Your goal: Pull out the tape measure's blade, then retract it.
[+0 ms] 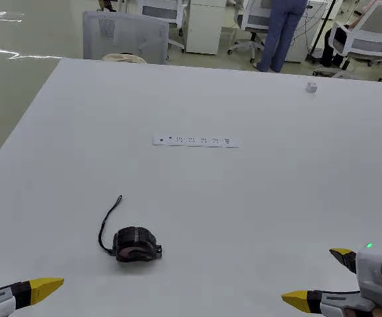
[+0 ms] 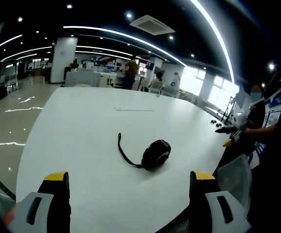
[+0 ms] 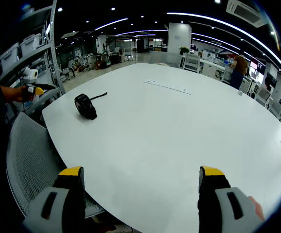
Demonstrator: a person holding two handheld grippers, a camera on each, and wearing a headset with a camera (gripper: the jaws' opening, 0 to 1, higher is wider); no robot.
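While both grippers hang at the near edge of the table (image 1: 257, 198), the tape measure (image 1: 137, 244) lies on the white top, left of centre and toward the near side. It is dark and round and rests on its side, apart from both tools. Its black wrist strap (image 1: 108, 223) trails from the case's left side up toward the far side. The blade is not drawn out.

The left gripper (image 1: 19, 269) is at the near left corner with its yellow-tipped fingers (image 2: 56, 177) spread wide and nothing between them. In the left gripper view the tape measure lies ahead, between the two tips and a little to the right, well apart from them.

The right gripper (image 1: 316, 276) is at the near right with its fingers (image 3: 211, 171) also spread wide and empty. In the right gripper view the tape measure sits far off to the left.

A white power strip (image 1: 195, 140) lies flat mid-table, beyond the tape measure. A small pale object (image 1: 311, 87), too small to identify, sits near the far right edge. A grey mesh chair (image 1: 125, 36) stands at the far edge. A person (image 1: 280, 33) stands on the floor beyond.
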